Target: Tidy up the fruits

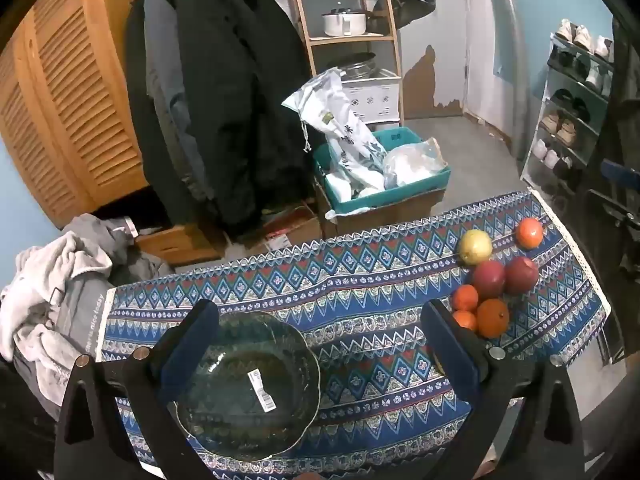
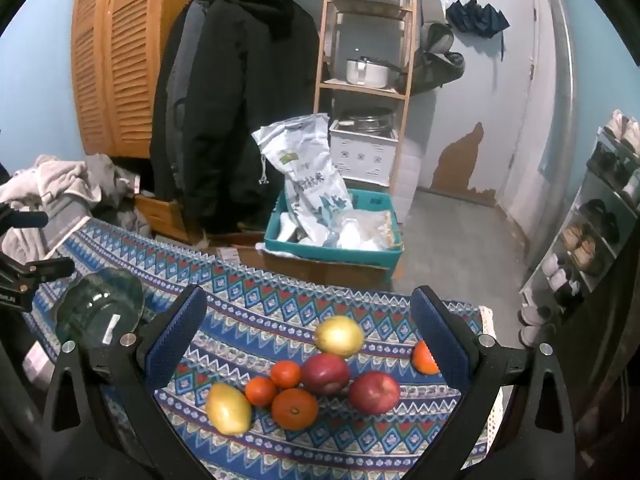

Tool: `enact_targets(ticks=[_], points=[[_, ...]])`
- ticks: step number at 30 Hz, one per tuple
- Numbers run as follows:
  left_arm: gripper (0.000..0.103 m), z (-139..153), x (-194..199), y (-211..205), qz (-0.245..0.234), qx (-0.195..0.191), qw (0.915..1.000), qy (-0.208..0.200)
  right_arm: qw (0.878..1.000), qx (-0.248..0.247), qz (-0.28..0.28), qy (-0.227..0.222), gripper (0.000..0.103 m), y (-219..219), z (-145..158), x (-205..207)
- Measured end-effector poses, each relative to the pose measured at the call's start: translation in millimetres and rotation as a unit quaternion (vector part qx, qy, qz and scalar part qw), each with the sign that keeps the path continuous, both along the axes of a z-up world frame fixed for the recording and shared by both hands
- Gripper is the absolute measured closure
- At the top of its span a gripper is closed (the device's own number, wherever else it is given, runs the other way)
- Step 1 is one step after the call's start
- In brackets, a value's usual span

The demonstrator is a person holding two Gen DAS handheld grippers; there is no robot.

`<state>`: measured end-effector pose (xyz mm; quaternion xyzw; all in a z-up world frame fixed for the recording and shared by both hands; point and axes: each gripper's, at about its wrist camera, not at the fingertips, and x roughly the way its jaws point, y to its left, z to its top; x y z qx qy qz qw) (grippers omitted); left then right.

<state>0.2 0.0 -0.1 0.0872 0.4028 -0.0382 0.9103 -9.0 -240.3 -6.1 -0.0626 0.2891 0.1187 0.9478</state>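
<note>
On the patterned counter (image 2: 280,312), fruit (image 2: 304,376) clusters right, awaiting the empty glass bowl (image 1: 248,388) left; both grippers' fingers (image 2: 176,340) spread, empty.

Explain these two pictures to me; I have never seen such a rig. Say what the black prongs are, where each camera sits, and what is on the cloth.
No robot here: a person holds a two-finger gripper in each hand, with a wide-angle camera on each looking along its fingers. The blue-padded prongs are those fingers. One picture comes from the left gripper, which hangs open over a glass bowl. The other comes from the right gripper, open above the fruit: two yellow ones, two red apples and several oranges. All lie on a patterned cloth. Neither gripper holds anything.
</note>
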Motion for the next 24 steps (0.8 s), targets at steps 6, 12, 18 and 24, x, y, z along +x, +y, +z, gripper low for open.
enact_targets(ticks=[6,12,18,24], points=[[0.001,-1.4,1.3,1.4,-0.007,-0.005,0.9999,0.006,1.0,0.004,-0.003,0.002,0.003,1.1,-0.1,0.1],[0.001,-2.9,-0.5,-4.4,-0.013,0.009,0.9999,0.005,1.0,-0.004,-0.002,-0.001,0.003,8.7,-2.8,-4.8],[0.001,-3.1,-2.4,-1.8,-0.018,-0.001,0.9998,0.004,1.0,-0.006,0.001,0.004,0.003,6.8,-0.1,0.1],[0.001,-2.2,-5.2,-1.8,-0.02,-0.006,0.9998,0.001,1.0,-0.005,0.002,0.005,0.003,6.1,0.1,0.5]])
